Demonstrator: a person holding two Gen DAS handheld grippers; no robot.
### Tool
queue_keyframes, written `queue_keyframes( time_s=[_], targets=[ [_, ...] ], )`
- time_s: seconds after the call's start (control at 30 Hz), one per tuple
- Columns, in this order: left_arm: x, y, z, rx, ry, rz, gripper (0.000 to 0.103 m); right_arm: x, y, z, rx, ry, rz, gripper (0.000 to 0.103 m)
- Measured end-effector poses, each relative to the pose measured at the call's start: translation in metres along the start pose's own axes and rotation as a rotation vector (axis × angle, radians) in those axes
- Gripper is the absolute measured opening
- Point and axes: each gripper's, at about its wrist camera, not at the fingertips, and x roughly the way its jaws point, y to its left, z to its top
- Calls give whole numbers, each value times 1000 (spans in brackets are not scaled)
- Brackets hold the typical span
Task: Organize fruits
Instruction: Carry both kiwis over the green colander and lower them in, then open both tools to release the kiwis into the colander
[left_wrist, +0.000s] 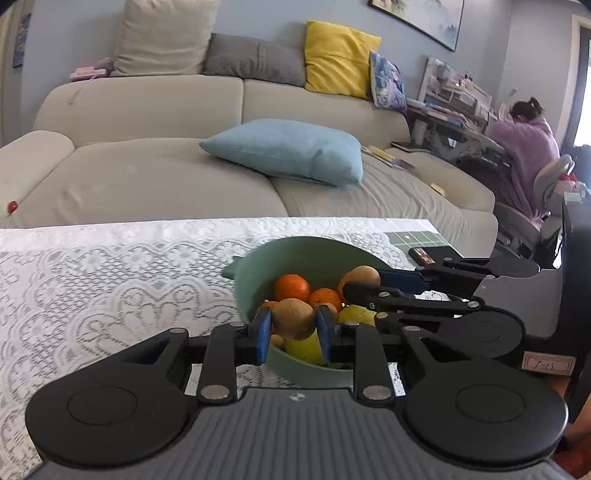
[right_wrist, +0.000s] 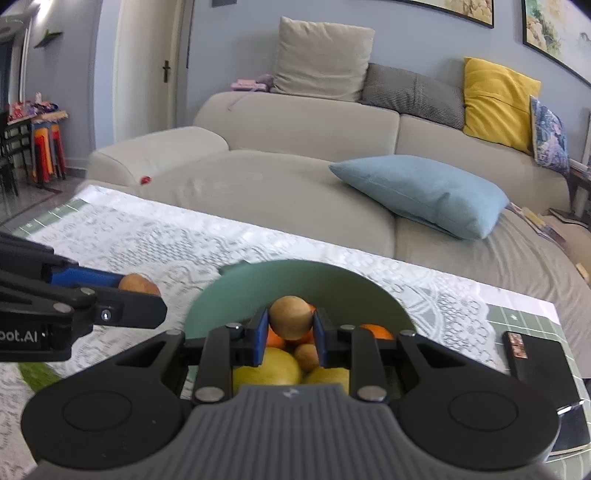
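A pale green bowl (left_wrist: 258, 258) (right_wrist: 236, 291) stands on the lace-covered table and holds oranges (left_wrist: 291, 287), yellow fruits (right_wrist: 266, 367) and small brown fruits (right_wrist: 306, 356). My left gripper (left_wrist: 293, 326) is shut on a brown round fruit (left_wrist: 294, 318), held just above the bowl's near rim. My right gripper (right_wrist: 290, 325) is shut on a second brown round fruit (right_wrist: 290, 316) over the bowl. In the left wrist view the right gripper (left_wrist: 360, 282) reaches in from the right with its fruit (left_wrist: 364, 275). In the right wrist view the left gripper (right_wrist: 138, 291) comes in from the left with its fruit (right_wrist: 138, 285).
A white lace cloth (left_wrist: 92, 277) covers the table, and a black flat device (right_wrist: 543, 365) lies at its right end. Behind the table stands a beige sofa (left_wrist: 147, 173) with a blue pillow (left_wrist: 291, 149). A person in purple (left_wrist: 524, 147) sits at a desk far right.
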Motion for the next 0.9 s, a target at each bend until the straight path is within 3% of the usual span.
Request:
queue_keyframes(
  time_s=[0.4, 0.9],
  targets=[
    [55, -10, -4, 16, 94, -16, 29, 30, -21, -10, -1, 50, -51, 22],
    [90, 3, 5, -10, 132, -45, 29, 61, -31, -13, 28, 78, -52, 22]
  ],
)
